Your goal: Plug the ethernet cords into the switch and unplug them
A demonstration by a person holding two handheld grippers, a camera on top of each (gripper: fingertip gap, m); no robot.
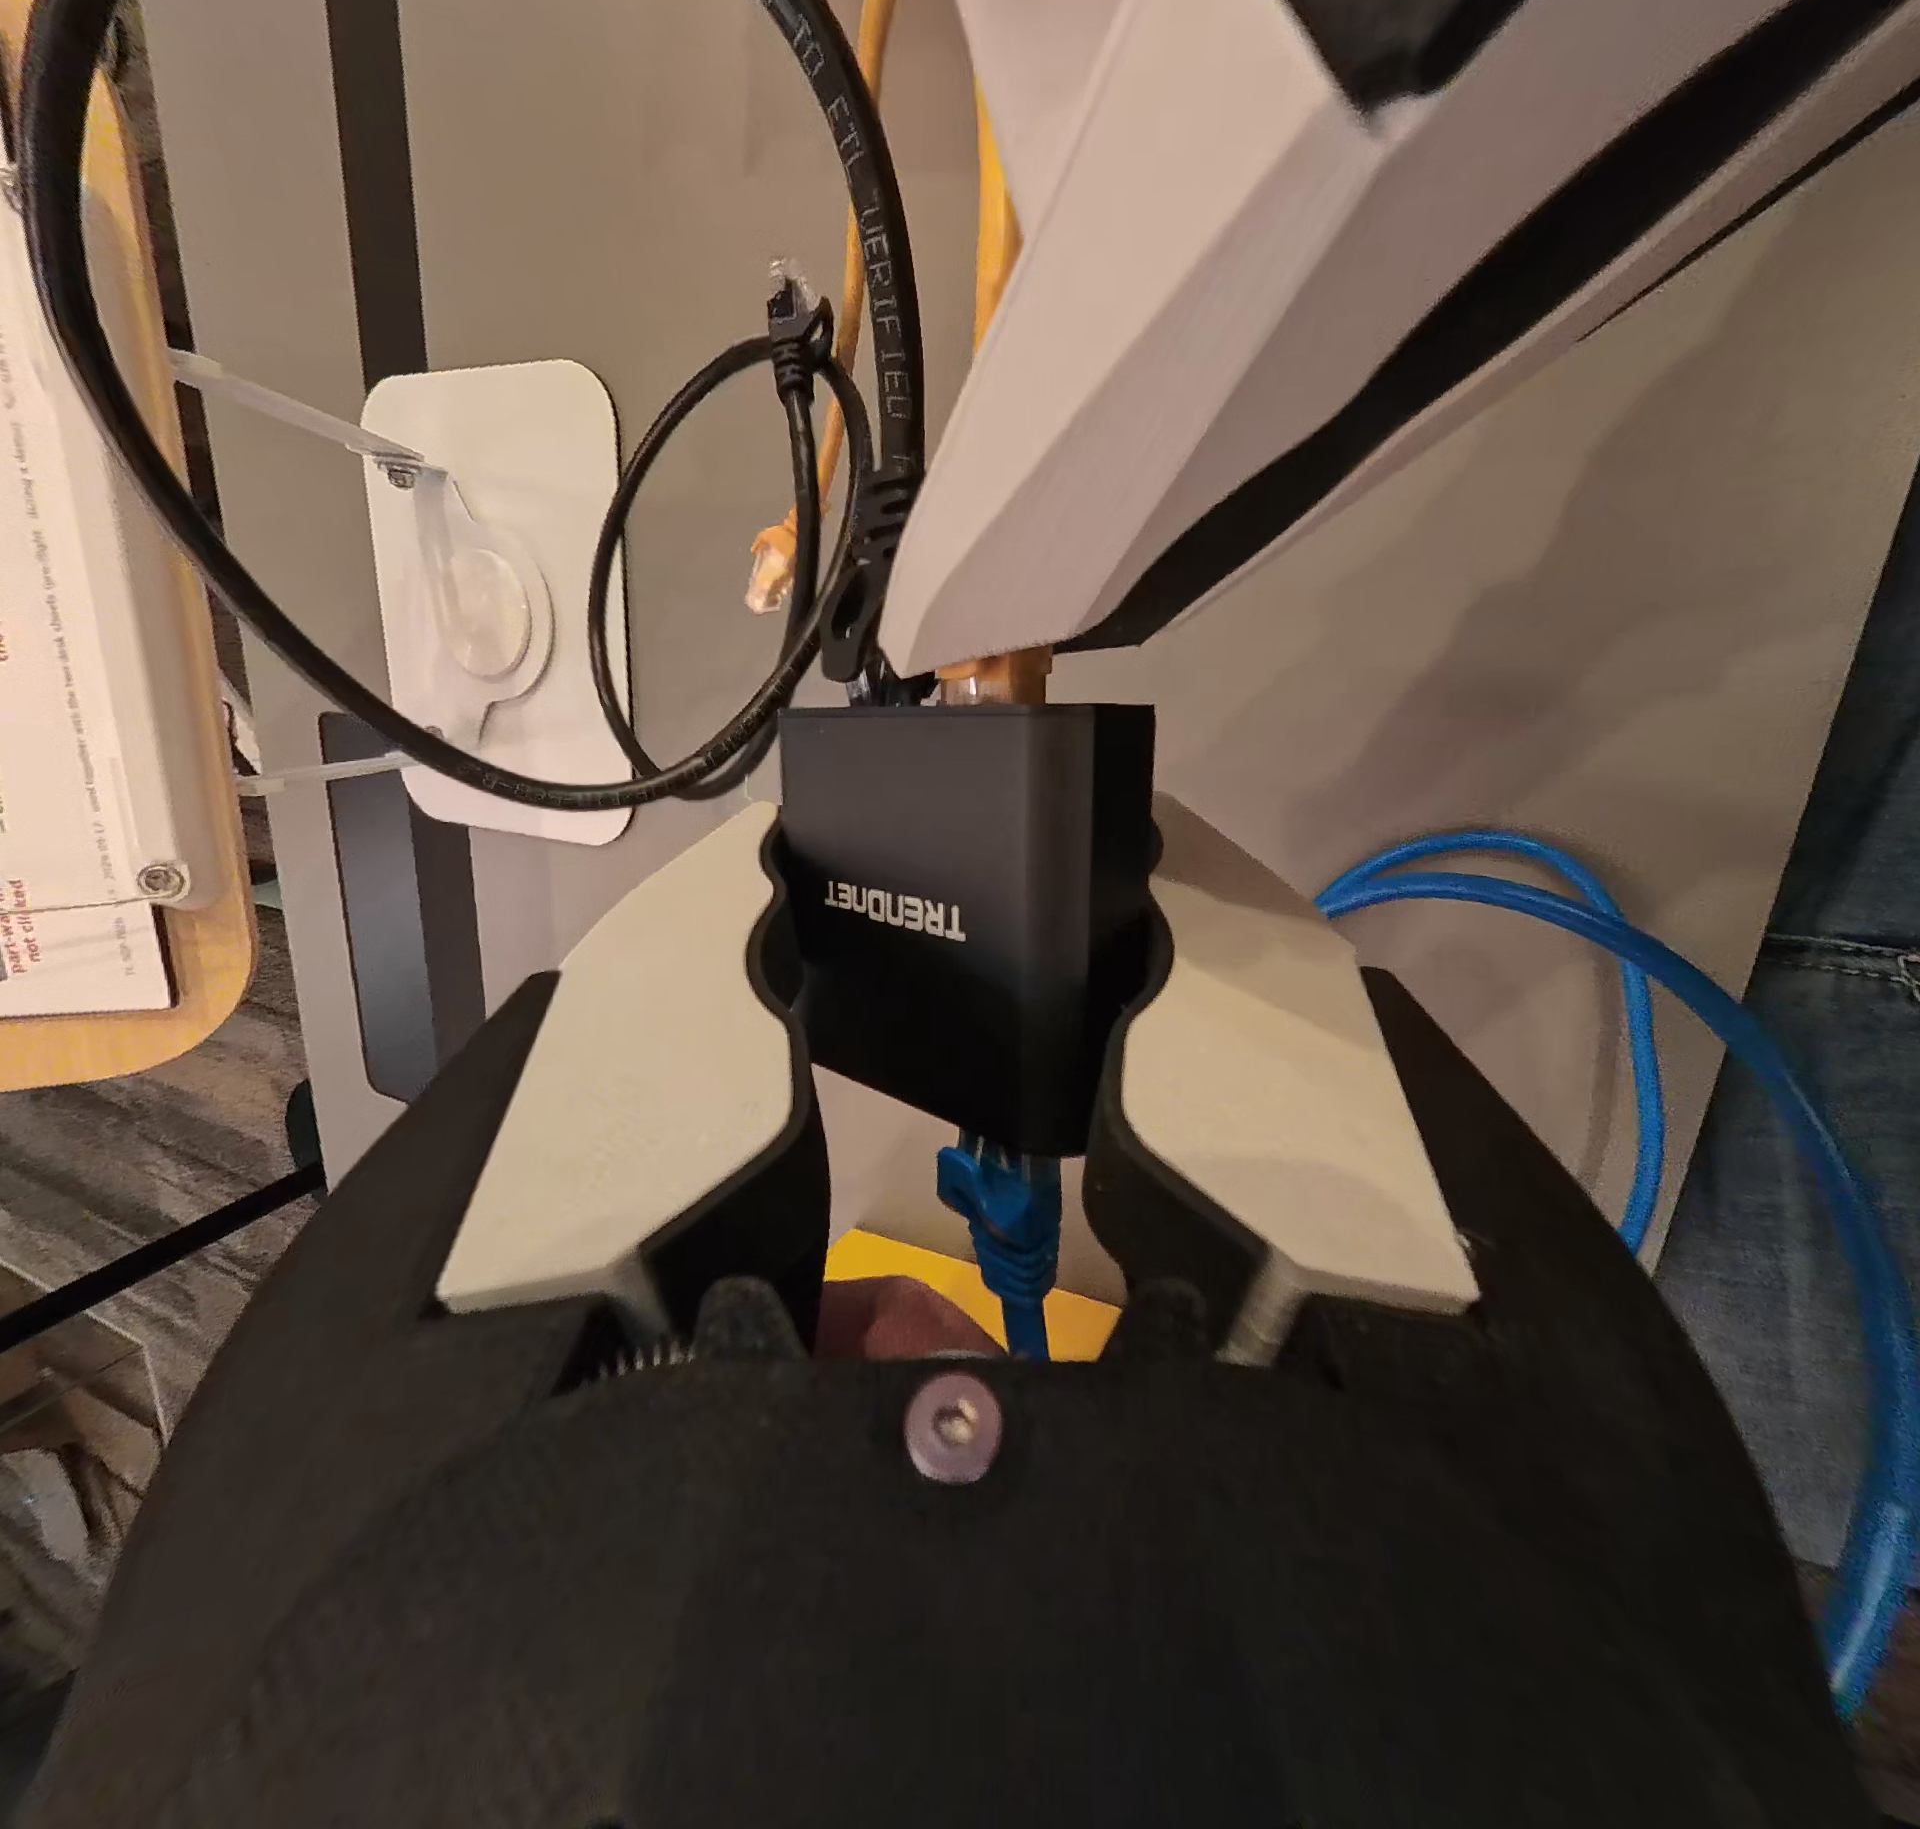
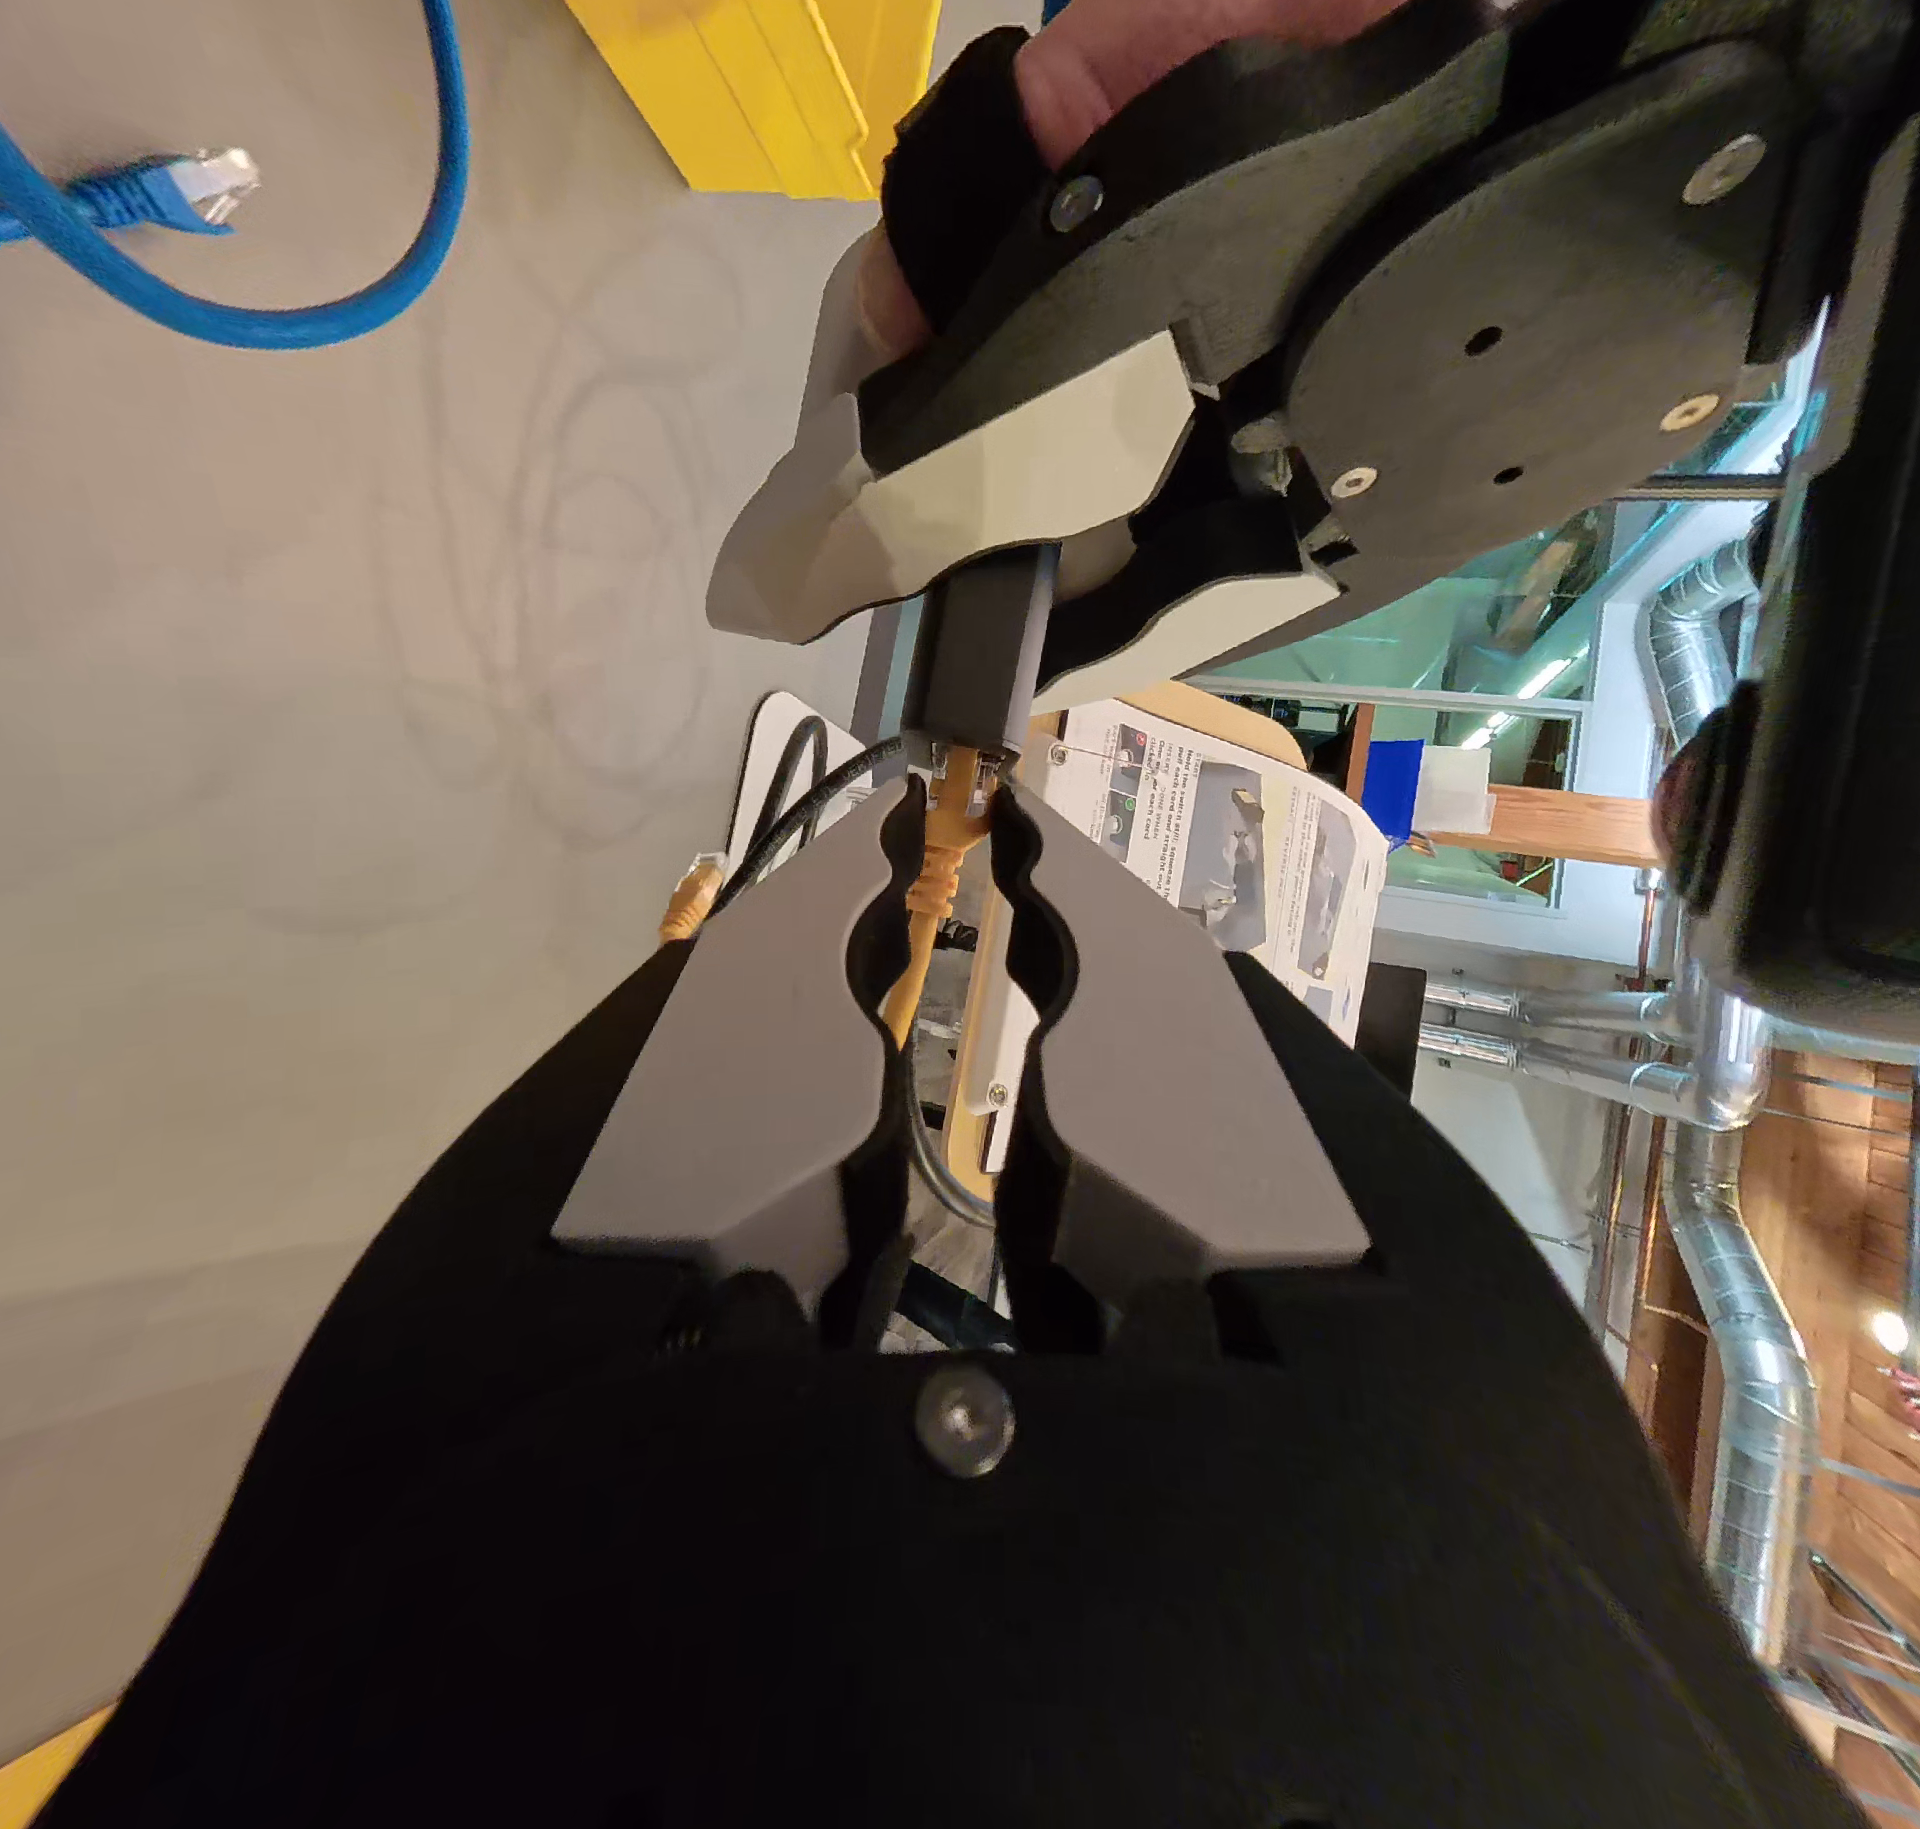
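My left gripper (image 1: 966,829) is shut on the black switch (image 1: 966,948) and holds it by its two sides. A blue cord (image 1: 1003,1223) is plugged into the switch's near end. At the far end an orange plug (image 1: 997,683) and a black cord (image 1: 868,574) sit in ports. My right gripper (image 2: 958,797) has its tips closed on the orange plug (image 2: 954,792) right at the switch (image 2: 971,657). It reaches in from the upper right in the left wrist view (image 1: 977,659). The left gripper (image 2: 966,616) also shows in the right wrist view.
Loose ends lie on the grey table (image 2: 312,636): a black plug (image 1: 795,309), an orange plug (image 1: 771,574) and a blue plug (image 2: 213,181). Blue cable loops at the right (image 1: 1621,948). A yellow bin (image 2: 748,44) and a wooden instruction board (image 1: 104,740) stand nearby. The tips of one gripper are about 5 centimeters away from the tips of the other.
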